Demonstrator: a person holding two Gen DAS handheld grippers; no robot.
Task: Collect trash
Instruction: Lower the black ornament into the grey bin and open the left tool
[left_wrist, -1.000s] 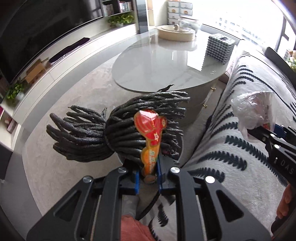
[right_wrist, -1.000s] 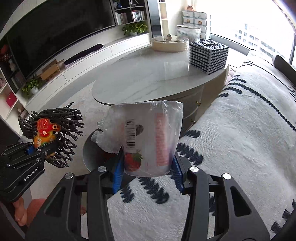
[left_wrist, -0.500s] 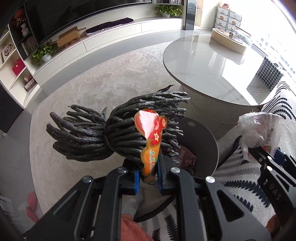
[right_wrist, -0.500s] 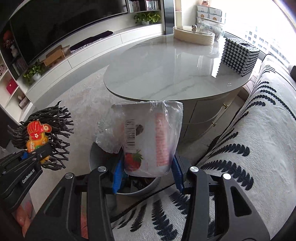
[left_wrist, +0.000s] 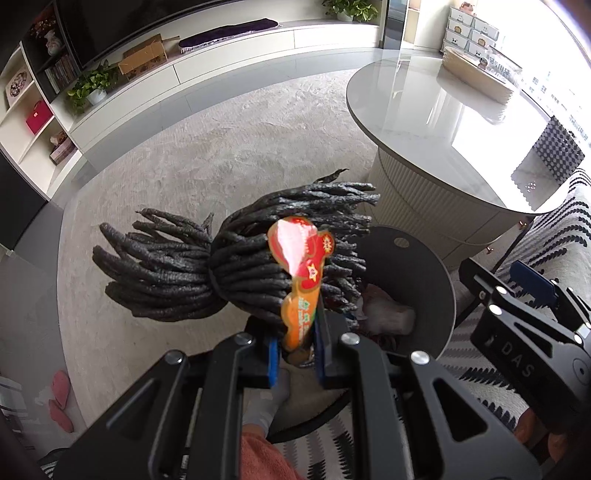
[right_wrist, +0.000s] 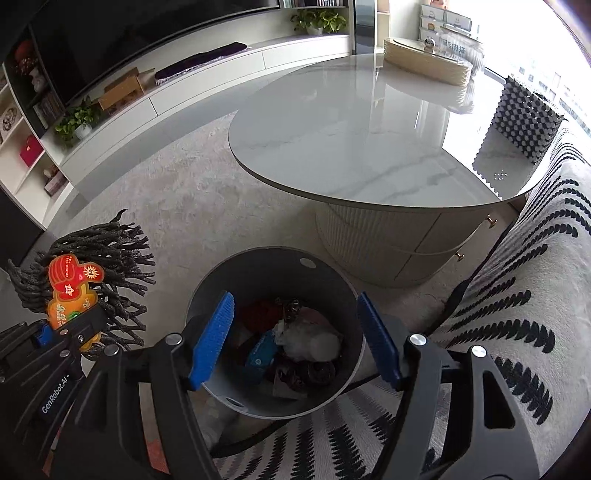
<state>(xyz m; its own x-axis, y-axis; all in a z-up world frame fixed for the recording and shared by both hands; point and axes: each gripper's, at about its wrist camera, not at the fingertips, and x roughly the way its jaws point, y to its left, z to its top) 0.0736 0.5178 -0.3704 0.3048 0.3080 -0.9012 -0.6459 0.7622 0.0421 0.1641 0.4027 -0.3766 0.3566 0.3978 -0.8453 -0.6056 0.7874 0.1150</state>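
- Right wrist view: the right tool (right_wrist: 295, 339) gaped wide, empty, directly above the bin (right_wrist: 328, 398) rim.
- Left tool (left_wrist: 295, 354) pinched a tasselled ornament (left_wrist: 299, 266) beside it.

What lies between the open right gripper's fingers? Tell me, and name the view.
In the right wrist view, the right gripper is open over the gray bin; between its blue pads lies the trash in the bin, with a white plastic bag on top.
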